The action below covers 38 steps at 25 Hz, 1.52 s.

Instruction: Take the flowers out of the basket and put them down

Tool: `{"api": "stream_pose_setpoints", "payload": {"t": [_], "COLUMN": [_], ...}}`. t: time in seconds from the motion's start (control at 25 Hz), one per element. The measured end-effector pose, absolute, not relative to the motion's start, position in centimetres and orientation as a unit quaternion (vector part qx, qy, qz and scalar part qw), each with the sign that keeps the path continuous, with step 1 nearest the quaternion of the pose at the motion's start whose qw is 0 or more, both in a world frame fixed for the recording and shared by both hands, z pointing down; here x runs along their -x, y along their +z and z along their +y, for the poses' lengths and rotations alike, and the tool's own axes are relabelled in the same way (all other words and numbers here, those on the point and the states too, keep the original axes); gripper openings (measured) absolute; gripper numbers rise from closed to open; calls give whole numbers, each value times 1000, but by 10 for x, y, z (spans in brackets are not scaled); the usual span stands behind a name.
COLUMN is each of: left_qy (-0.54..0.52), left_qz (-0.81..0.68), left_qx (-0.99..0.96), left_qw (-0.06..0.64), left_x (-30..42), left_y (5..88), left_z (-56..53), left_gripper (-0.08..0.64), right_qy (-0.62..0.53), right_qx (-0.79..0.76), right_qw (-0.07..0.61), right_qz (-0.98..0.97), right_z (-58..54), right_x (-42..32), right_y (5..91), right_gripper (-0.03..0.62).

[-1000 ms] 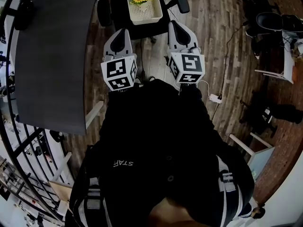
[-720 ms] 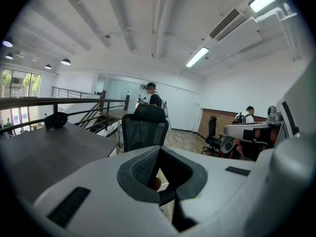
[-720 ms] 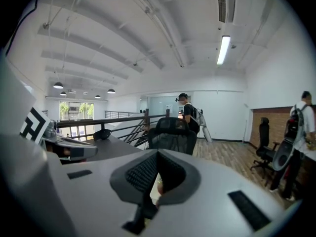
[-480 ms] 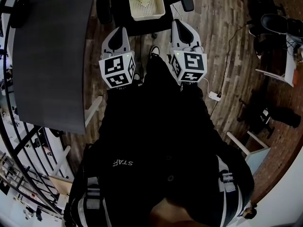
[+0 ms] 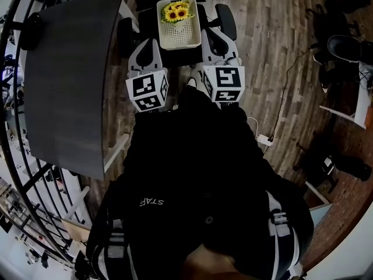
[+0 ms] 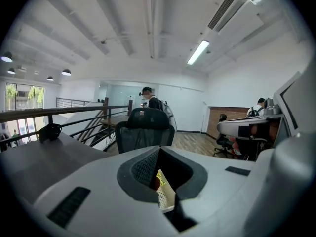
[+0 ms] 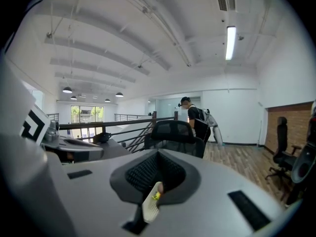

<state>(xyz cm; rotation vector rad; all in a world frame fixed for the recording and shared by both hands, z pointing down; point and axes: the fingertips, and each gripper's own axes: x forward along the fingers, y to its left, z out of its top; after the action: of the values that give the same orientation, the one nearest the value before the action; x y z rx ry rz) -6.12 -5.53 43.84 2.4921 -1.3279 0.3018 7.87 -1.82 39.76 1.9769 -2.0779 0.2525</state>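
Observation:
A white basket [image 5: 179, 32] stands on the seat of a black office chair [image 5: 225, 20], with yellow sunflowers [image 5: 177, 11] at its far end. My left gripper [image 5: 145, 43] is just near-left of the basket and my right gripper [image 5: 211, 34] is by its near right corner. Both hold their jaws together with nothing between them. Through the notch of the left gripper [image 6: 160, 158] a strip of the basket [image 6: 166, 195] and a yellow flower show. The right gripper [image 7: 157, 163] view shows the basket's edge [image 7: 150, 205] below its jaws.
A large dark grey table [image 5: 70, 80] runs along the left, with a railing and stairs beyond it. Wood floor lies around the chair, with a white power strip [image 5: 265, 139] and cable at right, and more chairs [image 5: 344, 42] far right. A person [image 7: 196, 116] stands far off.
Both grippers have come closer to the basket, which now lies right between their tips. The right gripper has shifted a little leftward. Both stayed shut.

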Motion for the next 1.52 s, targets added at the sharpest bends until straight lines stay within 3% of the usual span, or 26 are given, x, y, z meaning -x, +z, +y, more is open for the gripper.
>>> {"api": "stream_pose_setpoints", "payload": {"t": [0.44, 0.88, 1.52], "left_qy": [150, 187, 251], "left_qz": [-457, -425, -437], "left_qx": [-857, -864, -827], "left_qw": [184, 197, 251], "left_x": [7, 3, -40], "left_y": [483, 538, 740], "left_z": [-89, -119, -141], "left_gripper": [-2, -2, -2], "right_qy": [133, 172, 240], "right_qx": [-655, -673, -646], "right_qw": [158, 187, 234], "right_qz": [-727, -694, -686], "right_z": [-60, -86, -107], "right_x": [-112, -107, -145], "right_y": [438, 491, 692], "right_gripper": [12, 12, 12]}}
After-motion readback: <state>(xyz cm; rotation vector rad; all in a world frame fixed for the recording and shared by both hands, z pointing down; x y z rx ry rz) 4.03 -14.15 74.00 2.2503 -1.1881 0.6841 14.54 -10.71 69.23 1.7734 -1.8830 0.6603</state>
